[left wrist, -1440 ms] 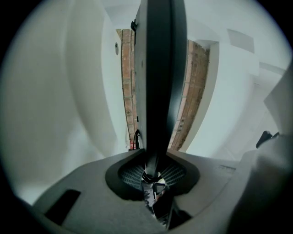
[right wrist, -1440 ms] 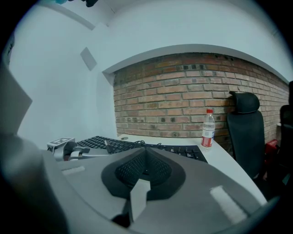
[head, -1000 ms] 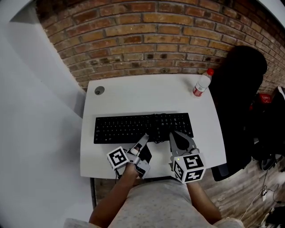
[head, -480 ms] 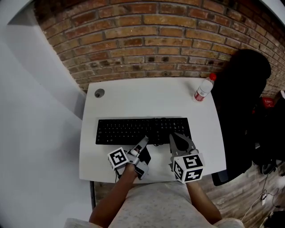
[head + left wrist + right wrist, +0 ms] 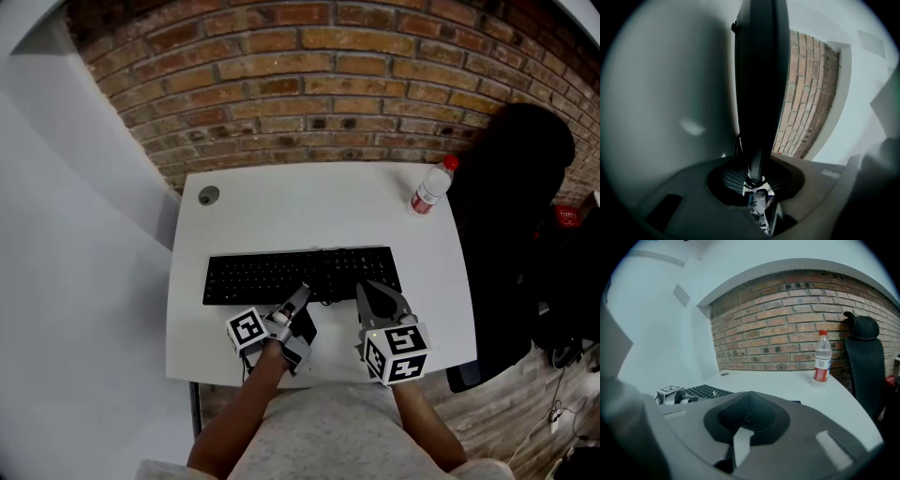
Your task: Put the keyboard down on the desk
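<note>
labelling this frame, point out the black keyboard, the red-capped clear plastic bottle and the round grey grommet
black keyboard (image 5: 272, 275), head view, middle keys
red-capped clear plastic bottle (image 5: 429, 190), head view, its body
round grey grommet (image 5: 208, 195), head view, its centre

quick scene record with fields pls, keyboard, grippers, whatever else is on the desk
keyboard: black, lengthwise across the white desk, near its front edge
left gripper: shut on keyboard's near edge
right gripper: jaws together, empty, by keyboard's near edge
bottle: upright, back right corner
chair: black, right of desk
</note>
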